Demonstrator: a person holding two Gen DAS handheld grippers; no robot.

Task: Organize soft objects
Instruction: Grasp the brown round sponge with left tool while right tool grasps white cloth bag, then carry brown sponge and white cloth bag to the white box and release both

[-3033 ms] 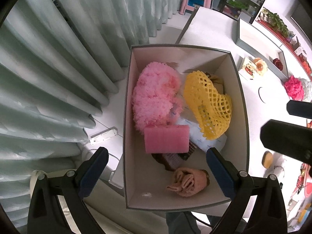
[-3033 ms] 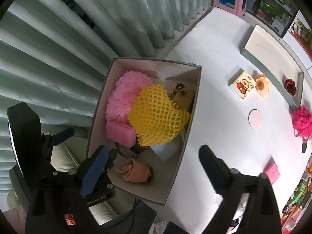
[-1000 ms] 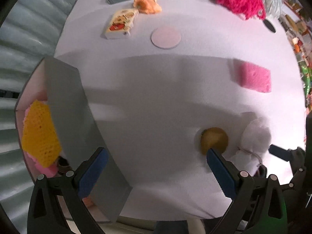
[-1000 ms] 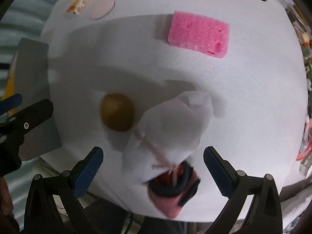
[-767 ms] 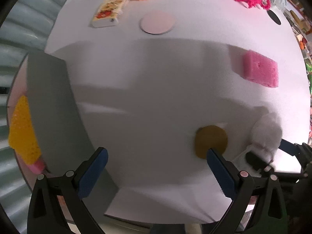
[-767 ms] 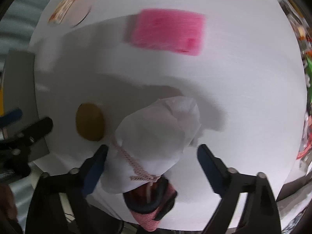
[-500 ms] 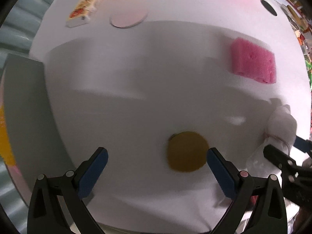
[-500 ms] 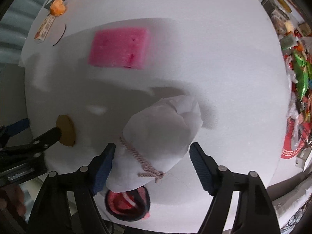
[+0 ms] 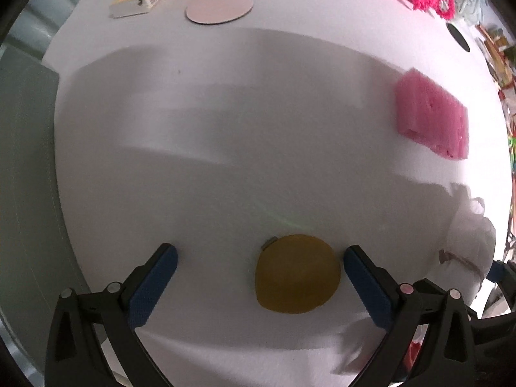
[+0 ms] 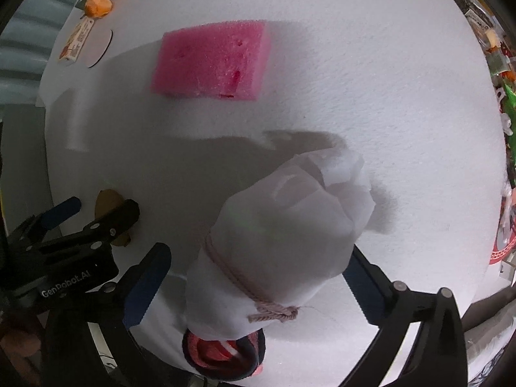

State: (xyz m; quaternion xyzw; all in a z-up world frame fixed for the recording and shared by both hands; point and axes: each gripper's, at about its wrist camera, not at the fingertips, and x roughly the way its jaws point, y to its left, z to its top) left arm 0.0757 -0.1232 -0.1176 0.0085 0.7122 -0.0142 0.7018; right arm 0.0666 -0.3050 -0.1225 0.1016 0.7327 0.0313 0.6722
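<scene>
A white table (image 9: 258,129) is filling both views, with a grey box wall at its left edge. The left gripper (image 9: 259,266) is being held wide open, pointing down around a yellow-brown puff (image 9: 298,282) lying nearest its right finger, untouched. Farther right, a pink sponge (image 10: 211,59) is lying apart. The right gripper (image 10: 254,277) is being opened around a white pouch (image 10: 280,242) tied with cord. Both likely light and squashy; each best pinched across its middle.
</scene>
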